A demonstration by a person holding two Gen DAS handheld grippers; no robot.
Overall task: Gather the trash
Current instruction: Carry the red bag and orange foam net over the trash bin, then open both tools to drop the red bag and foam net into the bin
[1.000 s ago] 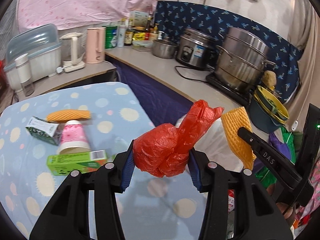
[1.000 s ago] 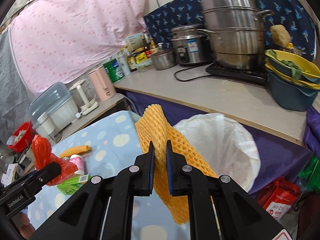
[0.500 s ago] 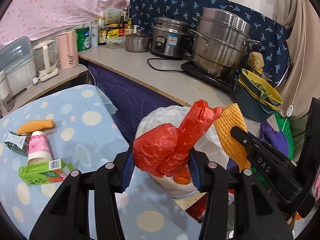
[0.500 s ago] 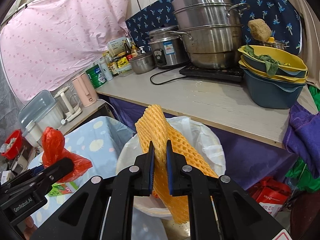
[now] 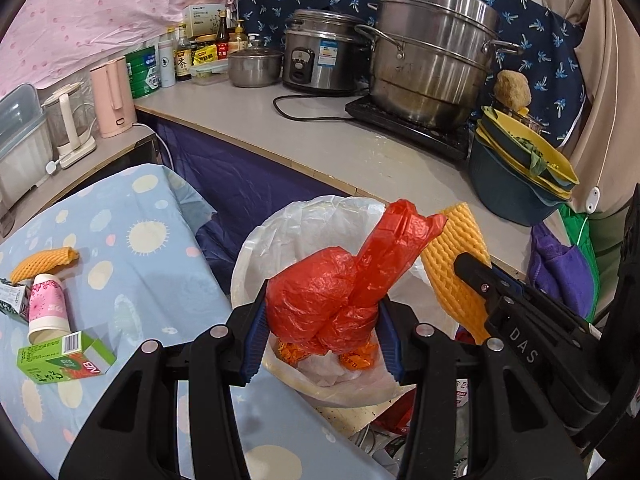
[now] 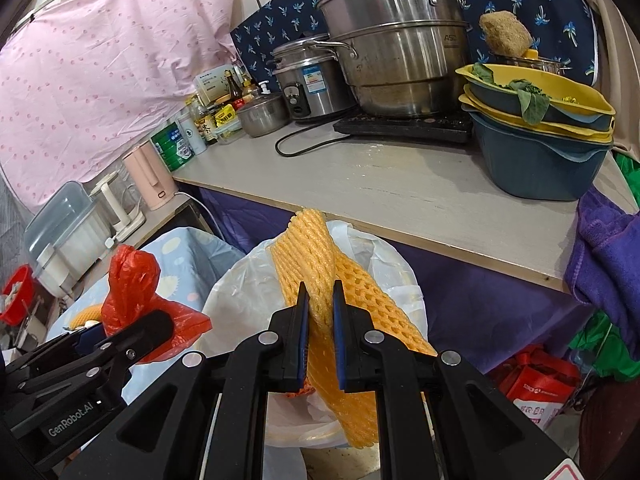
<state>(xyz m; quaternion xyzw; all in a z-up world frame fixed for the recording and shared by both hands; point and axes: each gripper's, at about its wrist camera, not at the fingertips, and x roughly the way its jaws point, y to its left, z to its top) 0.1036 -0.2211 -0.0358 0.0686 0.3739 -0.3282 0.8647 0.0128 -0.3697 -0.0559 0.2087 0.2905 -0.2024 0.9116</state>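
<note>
Only in the left wrist view do we see the litter left on the blue spotted surface point(image 5: 132, 280): a pink paper cup point(image 5: 48, 314) lying on its side, a green carton point(image 5: 64, 356) with a barcode, and a second orange foam net point(image 5: 42, 262). The right wrist view alone gives us the red bucket point(image 6: 16, 294) at far left and a red printed bag point(image 6: 540, 384) on the floor.

We read "DAS" on the right hand-held gripper point(image 5: 472, 270) in the left view, "GenRobot.AI" on the left one in the right view, and "ASD" on the steel steamer pot point(image 6: 400, 48) (bottle labels stay too small to read).

Our left hand-held gripper point(image 5: 323, 340) stands about half spread, its blue pads pinching a knotted red plastic bag point(image 5: 340, 292) above the white-lined trash bin point(image 5: 320, 384). Our right hand-held gripper point(image 6: 320, 332) is nearly pressed together, clamping an orange foam fruit net point(image 6: 316, 264) above the same bin point(image 6: 240, 292).
</note>
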